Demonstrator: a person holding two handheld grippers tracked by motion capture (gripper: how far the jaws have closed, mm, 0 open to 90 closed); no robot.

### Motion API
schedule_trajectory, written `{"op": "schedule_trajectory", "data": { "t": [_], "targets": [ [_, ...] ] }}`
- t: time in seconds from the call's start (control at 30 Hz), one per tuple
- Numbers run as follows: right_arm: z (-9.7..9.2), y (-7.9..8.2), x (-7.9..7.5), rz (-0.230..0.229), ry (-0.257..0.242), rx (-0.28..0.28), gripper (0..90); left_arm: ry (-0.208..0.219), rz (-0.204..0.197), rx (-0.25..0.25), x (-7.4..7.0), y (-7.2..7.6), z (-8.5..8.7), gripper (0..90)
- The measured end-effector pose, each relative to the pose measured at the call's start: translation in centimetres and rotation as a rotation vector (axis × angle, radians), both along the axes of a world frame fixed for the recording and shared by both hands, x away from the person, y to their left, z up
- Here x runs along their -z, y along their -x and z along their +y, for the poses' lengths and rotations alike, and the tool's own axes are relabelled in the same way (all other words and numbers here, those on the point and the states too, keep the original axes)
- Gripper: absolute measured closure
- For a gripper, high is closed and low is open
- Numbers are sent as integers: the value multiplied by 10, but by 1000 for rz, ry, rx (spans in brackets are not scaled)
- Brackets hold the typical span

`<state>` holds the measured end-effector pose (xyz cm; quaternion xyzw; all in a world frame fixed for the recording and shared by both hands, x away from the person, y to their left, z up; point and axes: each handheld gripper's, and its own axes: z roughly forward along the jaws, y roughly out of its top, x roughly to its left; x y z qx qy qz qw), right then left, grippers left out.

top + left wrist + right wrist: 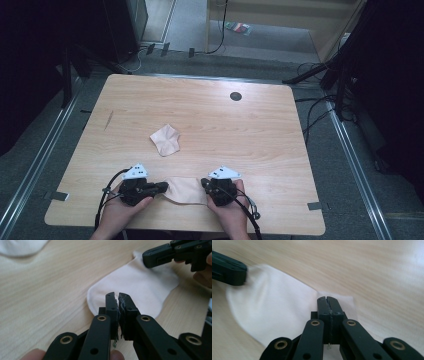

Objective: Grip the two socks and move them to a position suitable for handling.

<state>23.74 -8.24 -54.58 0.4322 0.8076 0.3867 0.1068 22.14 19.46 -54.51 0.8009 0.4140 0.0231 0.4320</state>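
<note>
Both grippers [162,188] [204,183], fingers pinched on the near cloth's [186,190] ends, sit by the table's [280,227] front edge.

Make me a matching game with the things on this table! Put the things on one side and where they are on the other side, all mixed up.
Things:
1. flat pale beige cloth
2. crumpled pale beige cloth
3. small round dark hole
4. light wooden table

Places or states:
A. near the far right corner
B. lying alone in the middle
C. pinched at both ends by the left gripper and right gripper
D. under everything

Pairs: 1-C, 2-B, 3-A, 4-D
</note>
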Motion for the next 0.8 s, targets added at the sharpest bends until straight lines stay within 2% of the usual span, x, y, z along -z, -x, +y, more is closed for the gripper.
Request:
{"op": "schedule_trajectory", "data": {
  "t": [0.03,0.1,0.13,0.17,0.27,0.3,0.33,0.37,0.4,0.43,0.47,0.5,0.57,0.6,0.63,0.67,0.7,0.77,0.8],
  "targets": [
    [-1,-1,1,4,-17,1,900,-15,22,-1,4,-1,1,872],
    [-1,-1,0,-12,16,12,900,-33,26,-12,5,-2,4,884],
    [-1,-1,0,-12,16,12,900,-33,26,-12,5,-2,4,896],
    [-1,-1,-1,-28,42,20,900,-33,31,-21,5,-2,5,896],
    [-5,-5,0,-10,16,18,900,-20,28,-16,5,-3,5,863],
    [-6,-6,0,-6,2,8,900,26,26,-1,4,-3,6,812],
    [-7,-5,-1,-8,-12,8,890,65,9,-1,3,-4,8,797],
    [-8,-5,-4,-23,-46,5,847,89,-19,-11,1,-4,10,772],
    [-8,-5,-4,-23,-46,5,847,89,-19,-11,1,-4,10,727],
    [-8,-2,-13,-67,-81,1,790,123,-83,-54,-1,-5,16,669],
    [-7,-1,-17,-84,-87,-2,768,123,-83,-54,-1,-5,16,645],
    [-7,-1,-23,-114,-97,-8,721,142,-150,-129,-2,-7,26,607],
    [-4,-2,-31,-155,-104,-5,629,131,-232,-221,-3,-10,40,491],
    [-4,-2,-31,-155,-104,-5,629,131,-232,-221,-3,-10,40,454],
    [-2,-5,-40,-170,-125,-4,540,126,-257,-262,-3,-12,47,376],
    [0,-8,-44,-176,-137,-8,501,100,-290,-343,-3,-15,59,314],
    [3,-11,-48,-181,-144,-11,451,79,-301,-379,-3,-17,64,274],
    [11,-18,-56,-191,-133,-14,360,51,-302,-442,-3,-20,74,176],
    [11,-18,-56,-191,-133,-14,360,51,-302,-442,-3,-20,74,141]
  ]
}}
